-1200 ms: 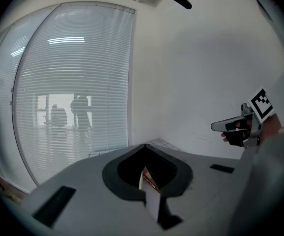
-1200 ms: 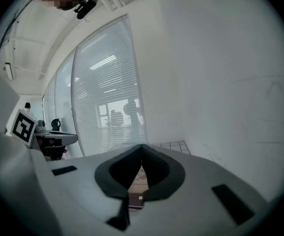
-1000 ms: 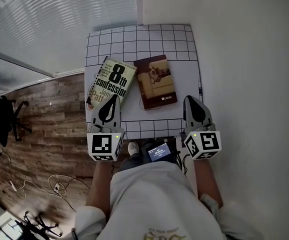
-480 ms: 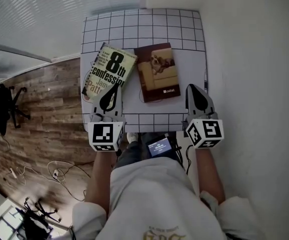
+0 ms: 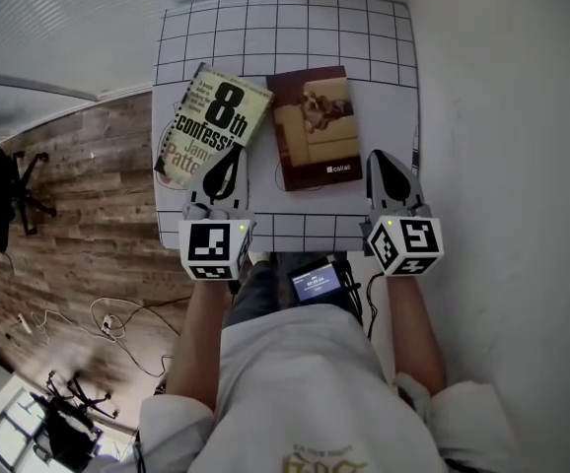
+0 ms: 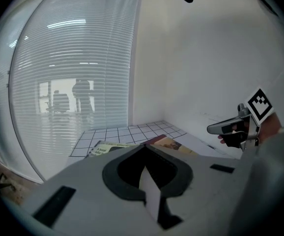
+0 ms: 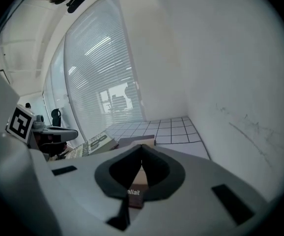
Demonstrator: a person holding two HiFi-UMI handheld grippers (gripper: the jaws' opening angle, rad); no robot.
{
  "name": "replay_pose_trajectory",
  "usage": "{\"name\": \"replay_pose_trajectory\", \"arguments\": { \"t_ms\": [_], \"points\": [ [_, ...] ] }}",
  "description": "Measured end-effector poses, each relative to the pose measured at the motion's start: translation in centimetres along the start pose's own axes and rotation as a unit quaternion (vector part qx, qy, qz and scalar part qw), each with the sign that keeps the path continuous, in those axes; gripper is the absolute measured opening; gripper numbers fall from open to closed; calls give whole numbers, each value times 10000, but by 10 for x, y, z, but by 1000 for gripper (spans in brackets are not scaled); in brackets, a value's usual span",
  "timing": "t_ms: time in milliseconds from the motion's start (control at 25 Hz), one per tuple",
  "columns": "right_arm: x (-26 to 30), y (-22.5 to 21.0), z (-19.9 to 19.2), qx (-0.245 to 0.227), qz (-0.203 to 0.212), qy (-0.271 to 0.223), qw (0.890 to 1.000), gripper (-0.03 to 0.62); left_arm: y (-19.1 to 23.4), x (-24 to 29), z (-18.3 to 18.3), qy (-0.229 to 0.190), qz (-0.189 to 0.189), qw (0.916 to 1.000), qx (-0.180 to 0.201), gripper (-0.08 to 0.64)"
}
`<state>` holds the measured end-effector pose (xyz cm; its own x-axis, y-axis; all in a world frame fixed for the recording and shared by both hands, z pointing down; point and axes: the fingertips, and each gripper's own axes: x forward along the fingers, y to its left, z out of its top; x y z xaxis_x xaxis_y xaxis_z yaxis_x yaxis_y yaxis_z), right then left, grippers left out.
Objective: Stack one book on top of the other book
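My left gripper (image 5: 225, 161) and right gripper (image 5: 379, 164), both closed empty, wait six o'clock of green book (image 5: 211, 126) and brown book (image 5: 315, 126) (unstacked), ready to reach.

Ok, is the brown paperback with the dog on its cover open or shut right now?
Shut: the brown paperback lies flat, front cover up, on the white gridded table, beside the pale green paperback, not stacked.

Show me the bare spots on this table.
Free: the table's far gridded strip beyond both books; the strip between brown book and wall; the near edge between left gripper and right gripper. Crowded: the left side, filled by the green book.
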<state>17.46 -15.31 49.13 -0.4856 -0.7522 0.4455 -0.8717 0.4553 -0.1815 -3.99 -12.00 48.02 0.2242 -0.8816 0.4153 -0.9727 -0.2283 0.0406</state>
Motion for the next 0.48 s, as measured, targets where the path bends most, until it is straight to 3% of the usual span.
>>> {"name": "replay_pose_trajectory", "arguments": {
  "t_ms": [480],
  "points": [
    [28, -17, -28, 8, -88, 372, 9993, 8, -20, 32, -43, 573, -333, 9976, -193, 12]
  ]
}}
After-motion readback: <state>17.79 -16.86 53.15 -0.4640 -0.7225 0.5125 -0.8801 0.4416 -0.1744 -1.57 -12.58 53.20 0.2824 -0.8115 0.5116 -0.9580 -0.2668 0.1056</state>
